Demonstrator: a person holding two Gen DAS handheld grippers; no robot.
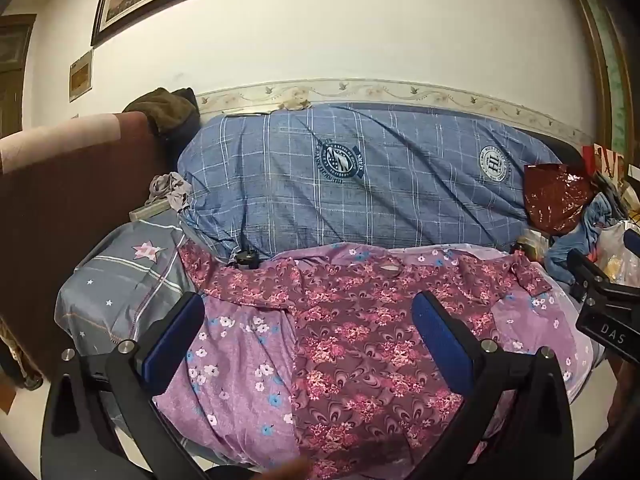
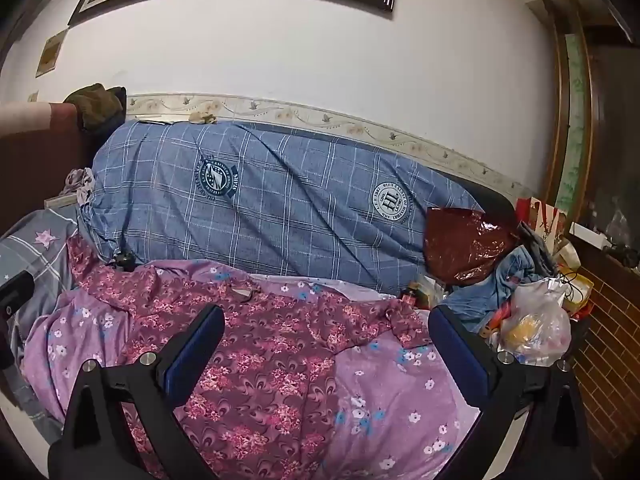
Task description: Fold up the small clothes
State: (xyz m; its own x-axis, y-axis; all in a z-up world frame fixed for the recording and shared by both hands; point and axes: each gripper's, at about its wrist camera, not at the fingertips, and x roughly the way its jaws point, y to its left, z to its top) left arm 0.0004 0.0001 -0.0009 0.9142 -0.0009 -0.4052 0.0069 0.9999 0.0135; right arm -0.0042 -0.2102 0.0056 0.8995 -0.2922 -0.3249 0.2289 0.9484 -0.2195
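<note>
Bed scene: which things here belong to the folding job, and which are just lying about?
Job:
maroon floral garment, spread flat
left hand-held gripper, open
right hand-held gripper, open

Lying about:
blue plaid quilt
red foil bag
plastic bag
star-print pillow

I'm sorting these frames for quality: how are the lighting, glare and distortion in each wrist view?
Left wrist view: dim warm indoor light, strong fisheye bending of the wall border, dark corners, glare on the red foil bag. Right wrist view: same bending and dark corners, cooler cast, shiny highlights on that bag; the maroon floral garment is fairly sharp.
</note>
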